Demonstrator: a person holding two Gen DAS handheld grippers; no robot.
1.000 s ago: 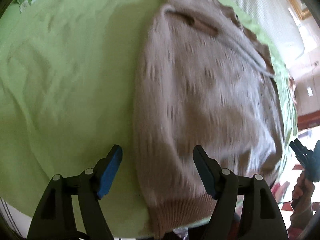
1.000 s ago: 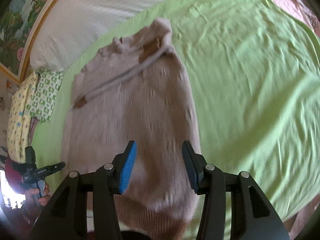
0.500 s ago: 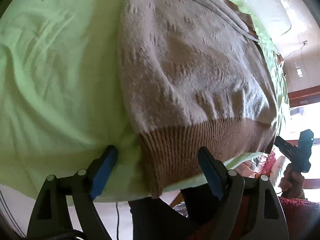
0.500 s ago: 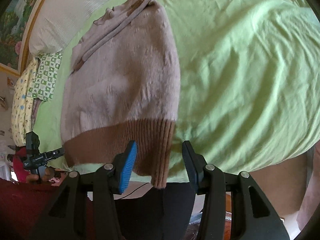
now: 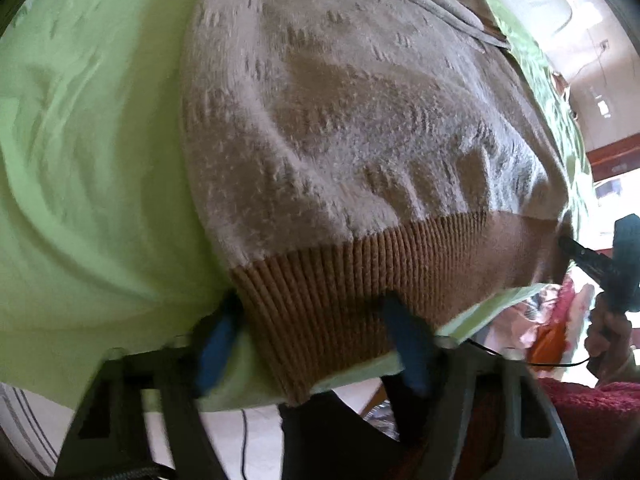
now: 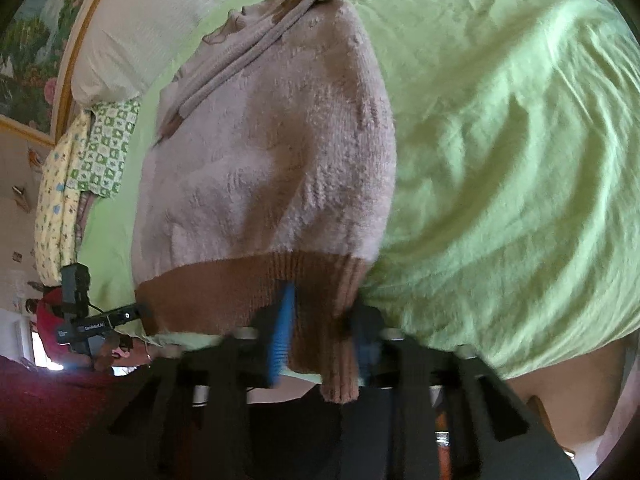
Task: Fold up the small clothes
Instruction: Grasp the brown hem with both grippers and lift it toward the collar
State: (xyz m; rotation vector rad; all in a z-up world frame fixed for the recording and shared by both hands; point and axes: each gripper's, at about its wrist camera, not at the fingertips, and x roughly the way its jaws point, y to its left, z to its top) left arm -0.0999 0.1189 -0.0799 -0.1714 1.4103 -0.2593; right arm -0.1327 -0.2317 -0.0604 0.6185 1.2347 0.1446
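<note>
A beige knit sweater (image 5: pixel 352 128) with a brown ribbed hem (image 5: pixel 340 296) lies on a green bedsheet (image 5: pixel 88 168), its hem hanging over the near edge. My left gripper (image 5: pixel 316 344) is open, its blue-padded jaws either side of the hem's left corner. In the right wrist view the sweater (image 6: pixel 280 152) shows with its brown hem (image 6: pixel 224 292). My right gripper (image 6: pixel 324 332) is open, its jaws either side of the hem's right corner. The frames are blurred near the fingers.
The green sheet (image 6: pixel 500 160) spreads wide to the right of the sweater. A white pillow (image 6: pixel 160 28) and patterned cloths (image 6: pixel 80 168) lie at the far left. The other gripper shows at the side of each view (image 5: pixel 616 264) (image 6: pixel 84 316).
Both grippers have dropped from above the sweater's body to its hem at the bed's near edge and moved in around the hem corners. Both stayed open.
</note>
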